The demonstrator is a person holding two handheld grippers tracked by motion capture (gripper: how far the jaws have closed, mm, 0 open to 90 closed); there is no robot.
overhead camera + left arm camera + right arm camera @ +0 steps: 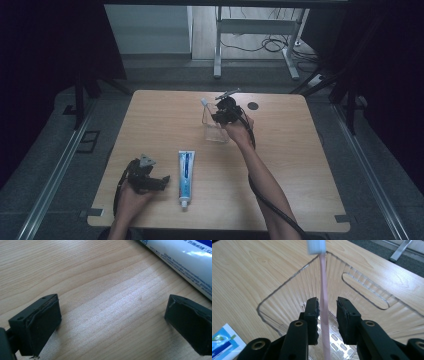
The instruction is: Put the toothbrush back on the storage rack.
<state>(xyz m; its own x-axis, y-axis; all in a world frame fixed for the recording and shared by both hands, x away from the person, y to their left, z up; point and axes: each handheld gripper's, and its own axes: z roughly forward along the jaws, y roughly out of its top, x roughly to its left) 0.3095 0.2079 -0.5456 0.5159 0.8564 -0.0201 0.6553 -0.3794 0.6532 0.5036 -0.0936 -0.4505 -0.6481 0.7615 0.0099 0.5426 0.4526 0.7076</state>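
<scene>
Clear ribbed plastic, that's the holder [287, 302] sitting a bit right of centre in the high view, and it's got a pink toothbrush [323, 297] standing in it, white bristle head poking up past the rim. In the right gripper view, the right gripper [327, 311] sits just inside the holder with its jaws narrow around the handle; one pad is touching it, while the other has a small gap. Lower left of the high view, the left gripper [159, 181] sits low over the wooden table [300, 165] with jaws wide, nothing between them. A blue-and-white toothpaste tube [185, 176] lies flat just beside it. Grey floor around the table, with metal desk legs [218, 50] and cables [270, 44] at the top.
</scene>
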